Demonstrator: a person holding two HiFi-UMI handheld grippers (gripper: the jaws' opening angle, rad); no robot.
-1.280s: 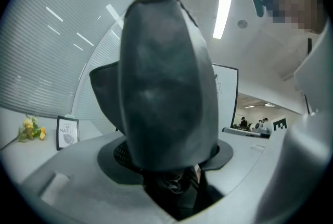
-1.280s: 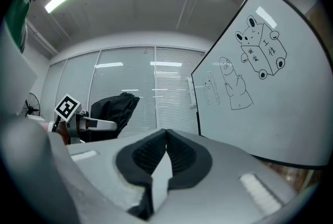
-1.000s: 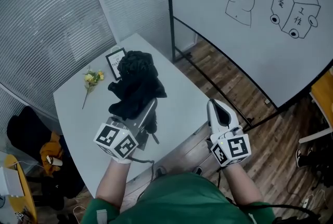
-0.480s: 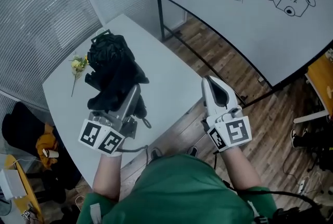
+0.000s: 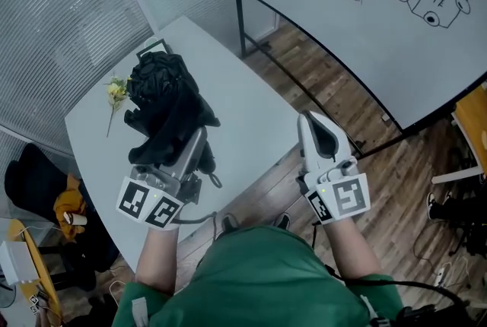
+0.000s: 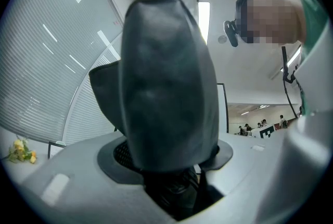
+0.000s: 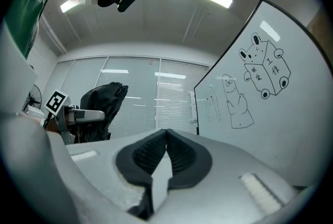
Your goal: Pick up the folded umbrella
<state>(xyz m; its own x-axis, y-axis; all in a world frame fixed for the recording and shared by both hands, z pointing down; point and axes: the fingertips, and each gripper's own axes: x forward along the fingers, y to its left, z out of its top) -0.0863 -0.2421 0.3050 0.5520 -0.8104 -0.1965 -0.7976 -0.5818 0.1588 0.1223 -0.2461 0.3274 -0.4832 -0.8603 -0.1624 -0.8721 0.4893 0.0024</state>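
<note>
Black folded umbrella is clamped between the left gripper jaws, its bundle poking up and forward over the white bench and apparently clear of the top, with a yellow flower lying on the bench at its left. Right gripper hangs off the bench edge, jaws pressed together on nothing. To do the lift well, hold a firm squeeze low on the bundle and raise it level, since the loose fabric looks likely to slip or sag.

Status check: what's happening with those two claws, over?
Left gripper shut on umbrella. Right gripper shut, empty. Flowers on table, well aside.
</note>
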